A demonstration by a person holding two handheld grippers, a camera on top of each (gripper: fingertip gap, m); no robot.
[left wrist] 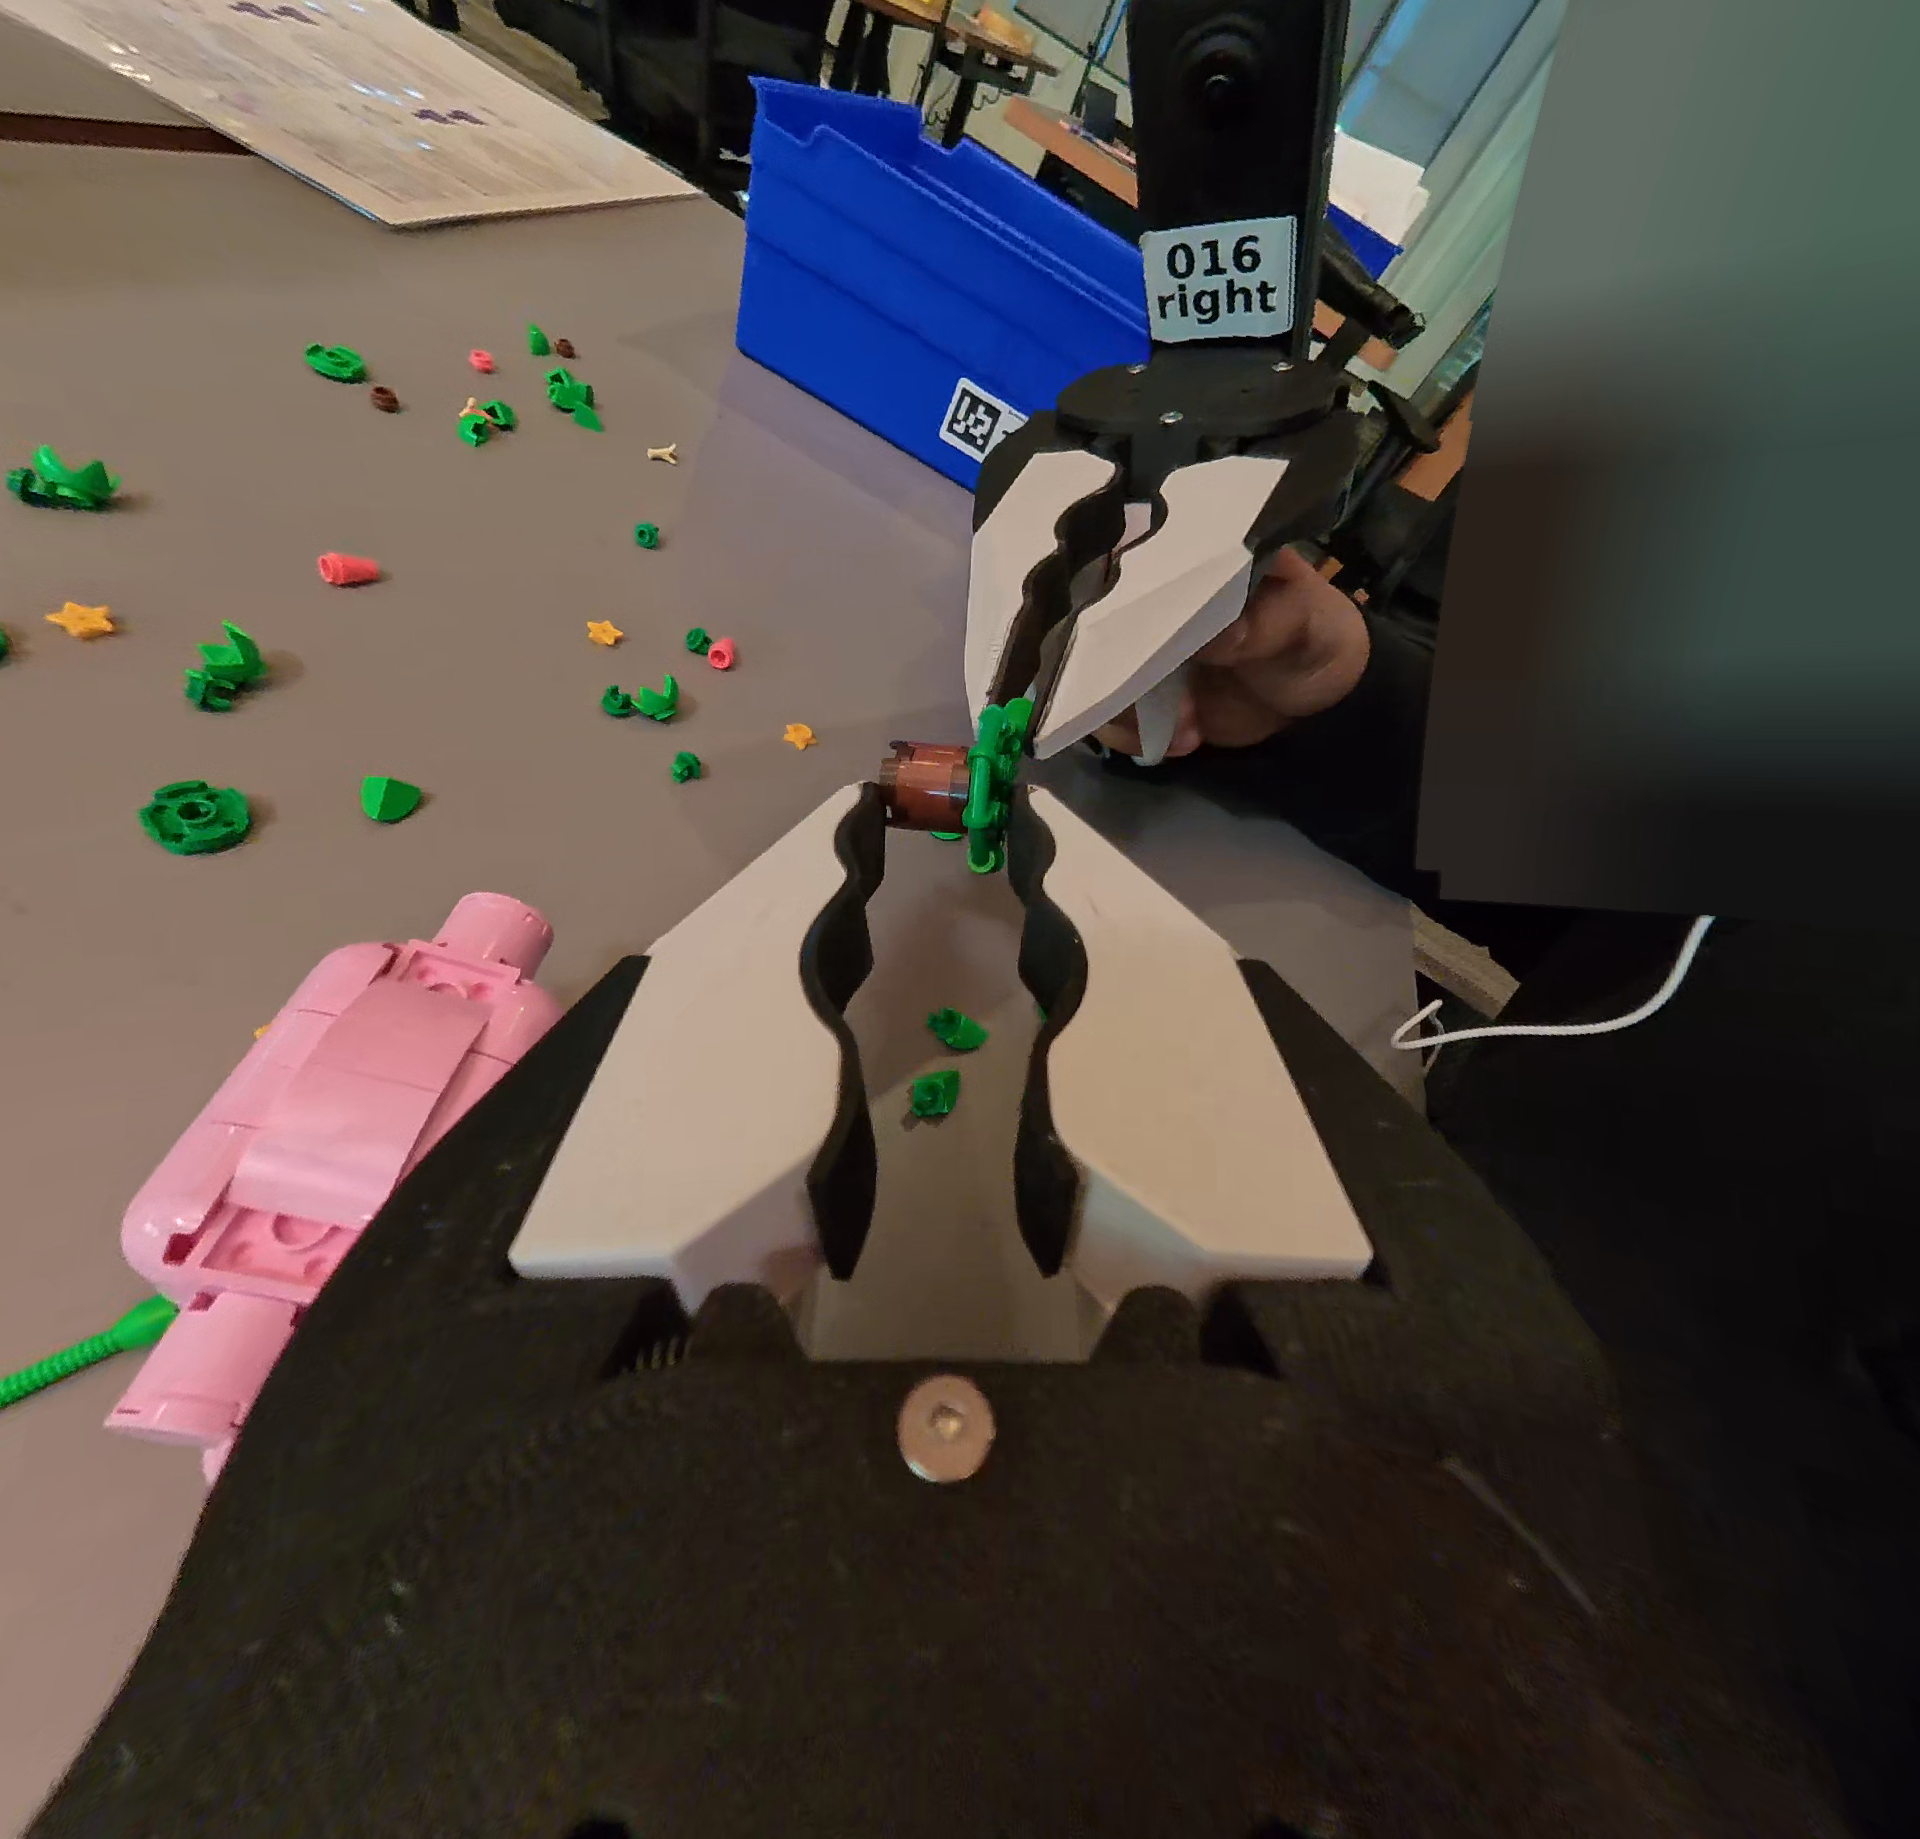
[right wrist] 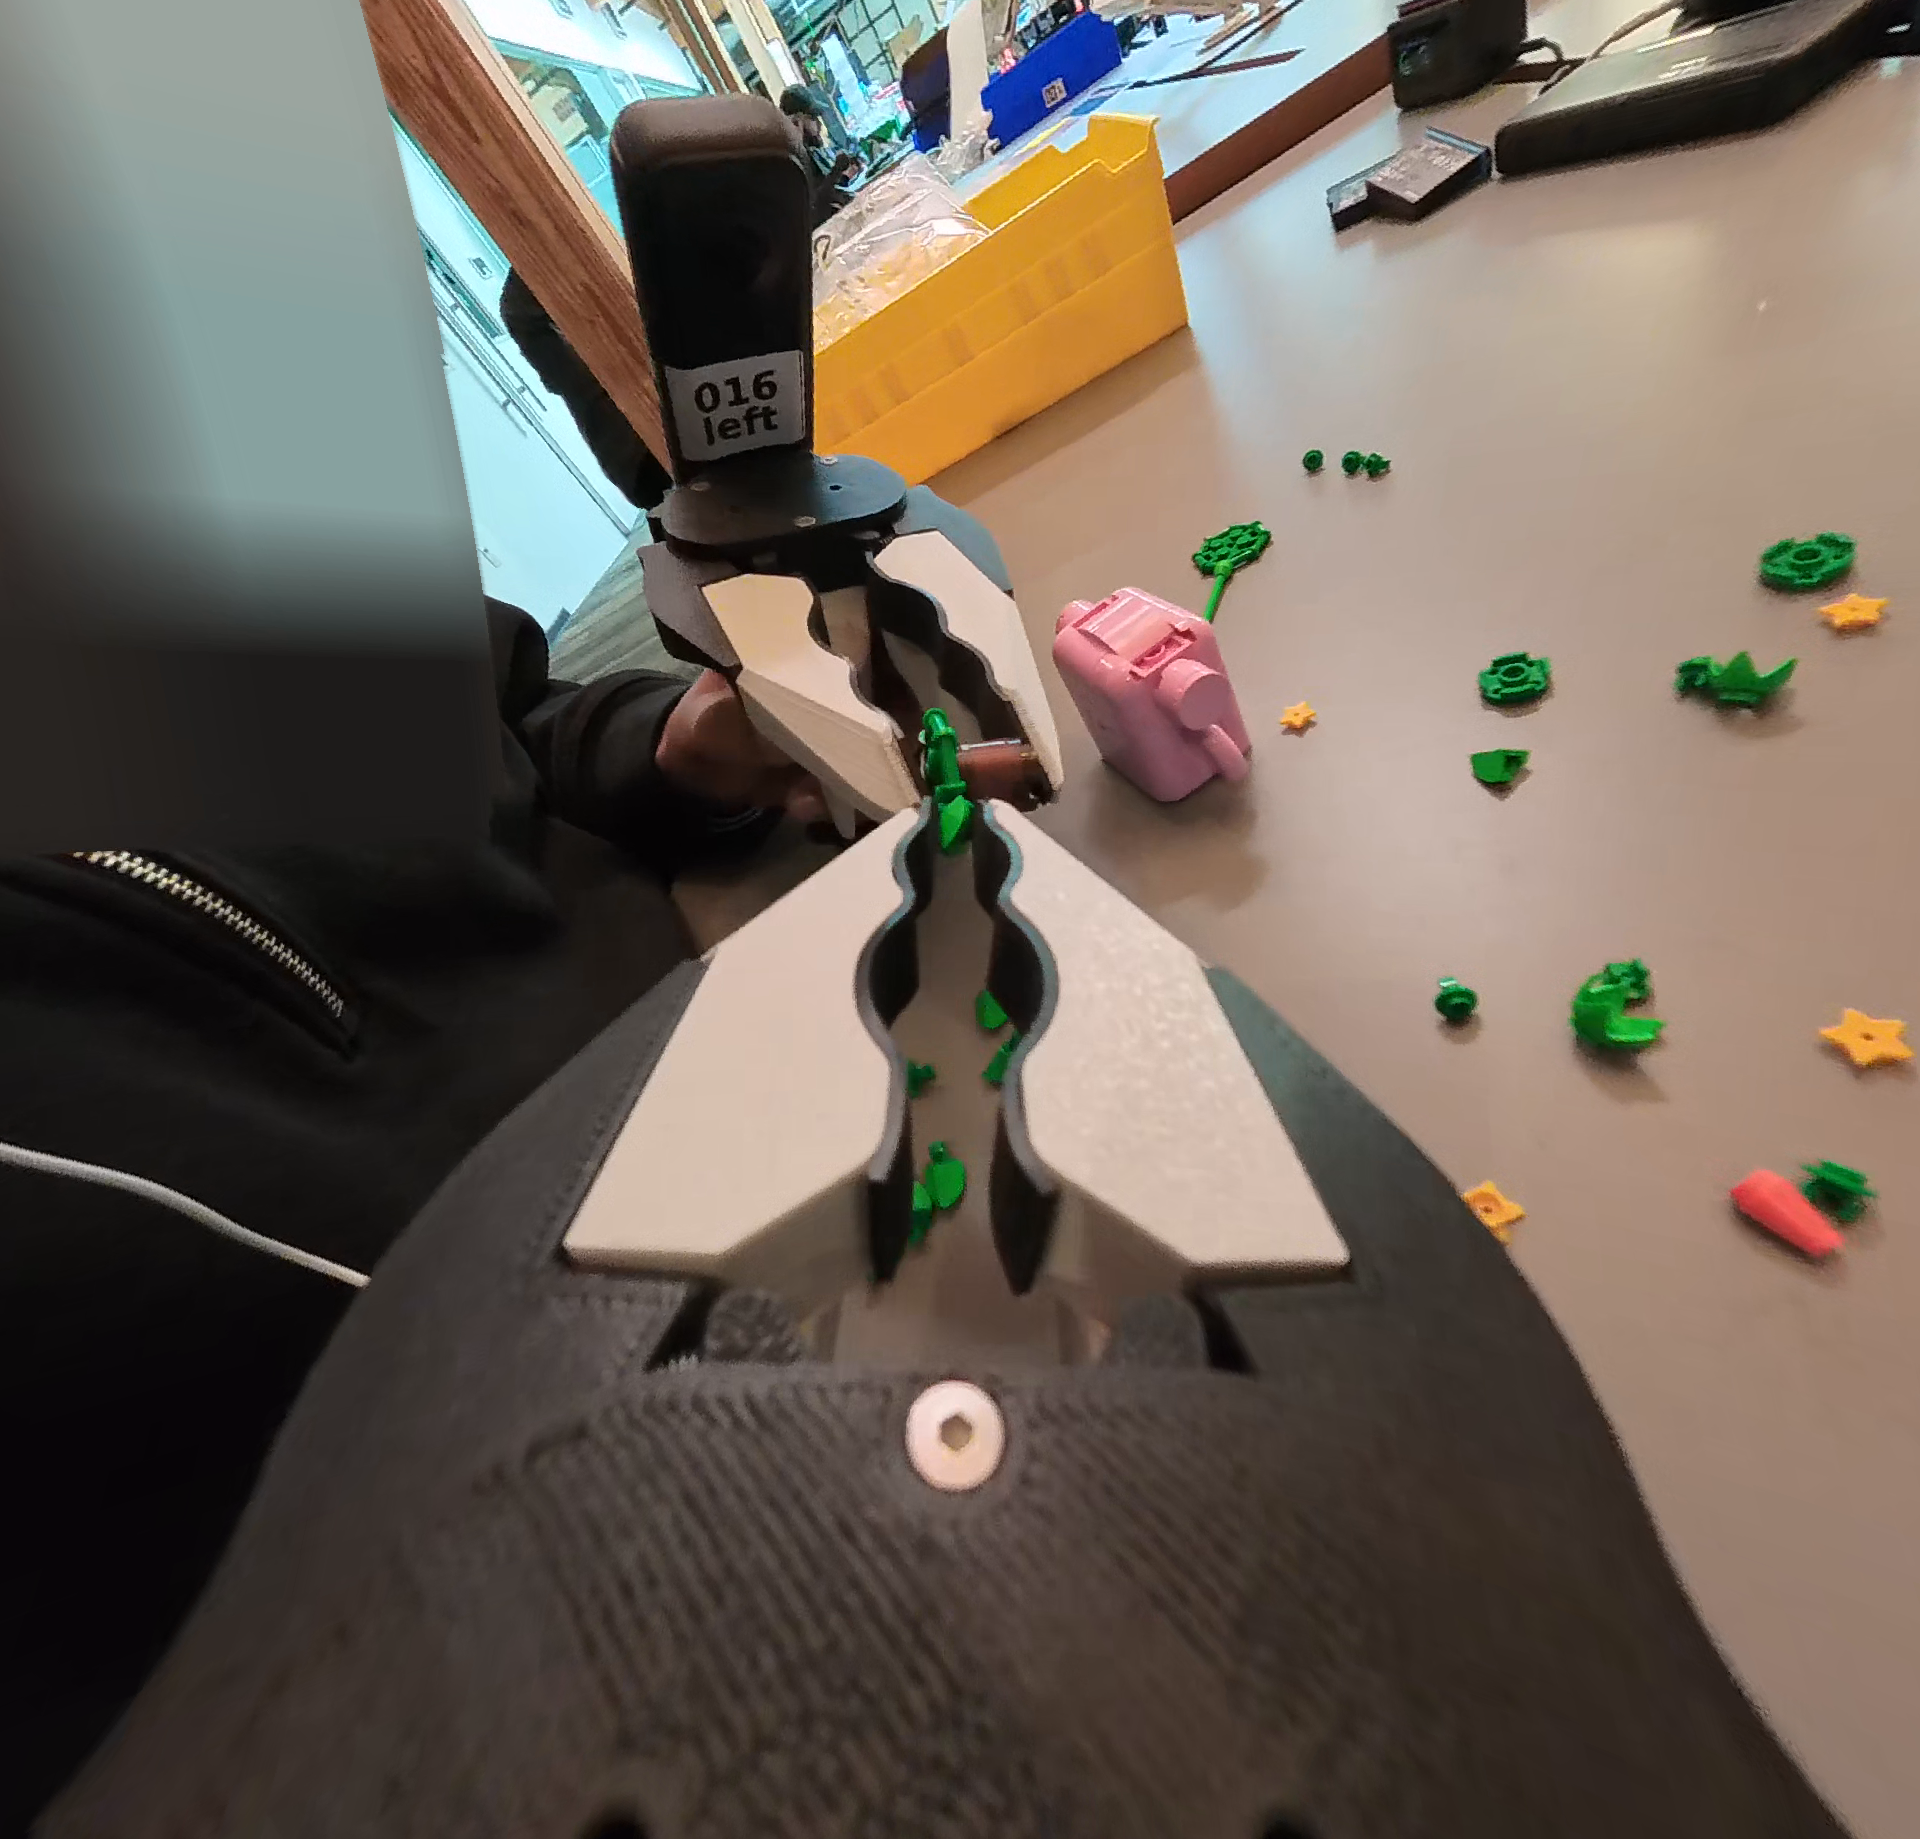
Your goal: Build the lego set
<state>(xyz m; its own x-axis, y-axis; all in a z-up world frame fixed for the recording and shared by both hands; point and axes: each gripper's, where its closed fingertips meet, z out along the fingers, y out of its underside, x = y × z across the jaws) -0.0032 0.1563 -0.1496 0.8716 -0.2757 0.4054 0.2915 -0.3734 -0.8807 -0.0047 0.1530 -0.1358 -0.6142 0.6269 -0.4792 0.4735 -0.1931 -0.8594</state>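
In the left wrist view, the left claw (left wrist: 940, 802) is part-way closed around a small brown cylinder piece (left wrist: 923, 787), held sideways between its tips above the grey surface (left wrist: 520, 729). A green leafy piece (left wrist: 992, 787) sits against the cylinder's right end, and the right claw (left wrist: 1023, 719) comes down from above, its tips nearly together and pinching that green piece at its upper edge. To the left, a pink brick-built watering can (left wrist: 343, 1114) lies on the surface near the claw's body, with loose green, yellow star and coral pieces scattered beyond it. A blue bin (left wrist: 914, 272) stands farther back, and a printed sheet (left wrist: 332, 85) lies at the far left. In the right wrist view, the right claw (right wrist: 951, 818) is almost closed, gripping the green leafy piece (right wrist: 945, 781) at its tips. The left claw (right wrist: 971, 766) opposite it holds the brown cylinder (right wrist: 992, 763) just behind the green piece. The pink watering can (right wrist: 1143, 703) stands on the surface (right wrist: 1507, 355) just right of the claws, with a yellow bin (right wrist: 1018, 314) behind.
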